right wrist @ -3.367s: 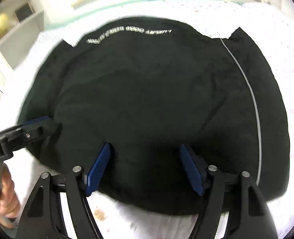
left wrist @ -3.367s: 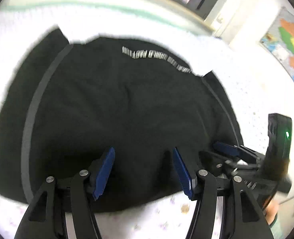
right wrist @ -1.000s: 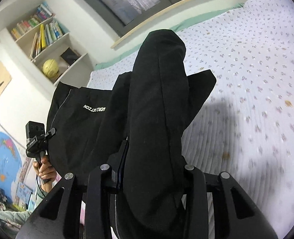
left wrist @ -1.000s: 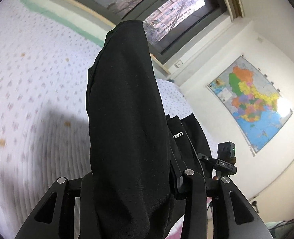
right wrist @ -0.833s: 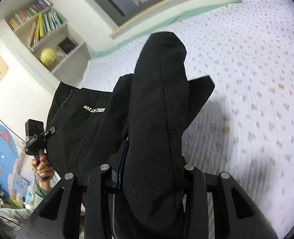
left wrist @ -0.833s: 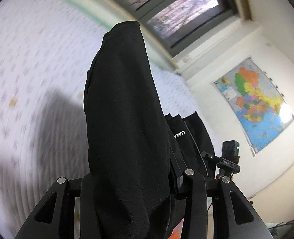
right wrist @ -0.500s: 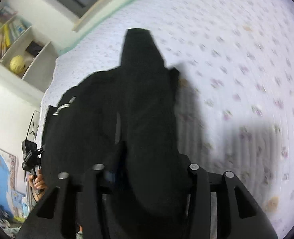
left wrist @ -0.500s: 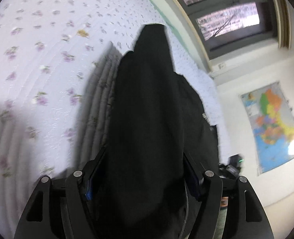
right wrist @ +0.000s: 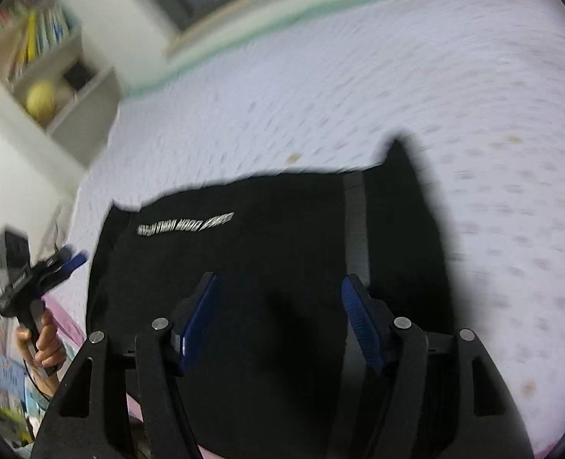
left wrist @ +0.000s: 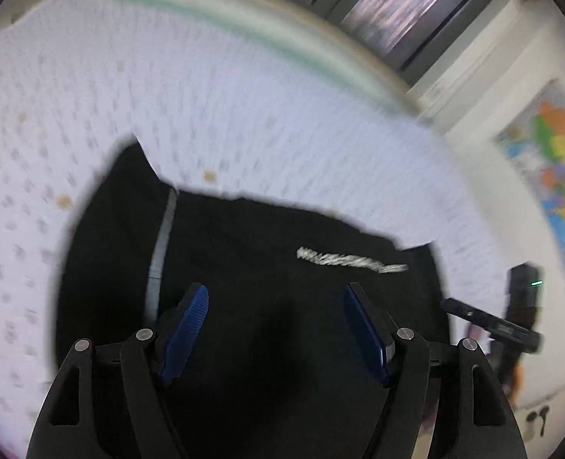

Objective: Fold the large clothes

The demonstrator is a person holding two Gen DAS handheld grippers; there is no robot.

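Note:
A black garment (left wrist: 267, 267) with a grey side stripe and a line of white lettering lies flat on the flowered white bedspread (left wrist: 244, 114). It also shows in the right wrist view (right wrist: 267, 237). My left gripper (left wrist: 276, 329) is open and empty just above the garment's near edge, blue pads spread wide. My right gripper (right wrist: 278, 317) is open and empty over the same near edge. Each gripper shows at the side of the other's view, the right one (left wrist: 493, 325) and the left one (right wrist: 45, 267).
The bedspread (right wrist: 397, 76) stretches beyond the garment to a green-trimmed far edge below a window. A shelf with books and a yellow ball (right wrist: 39, 105) stands at the left. A wall map (left wrist: 550, 176) hangs at the right.
Both grippers held the garment lifted and draped over their fingers. They came down, opened and let go. The garment now lies flat on the bed.

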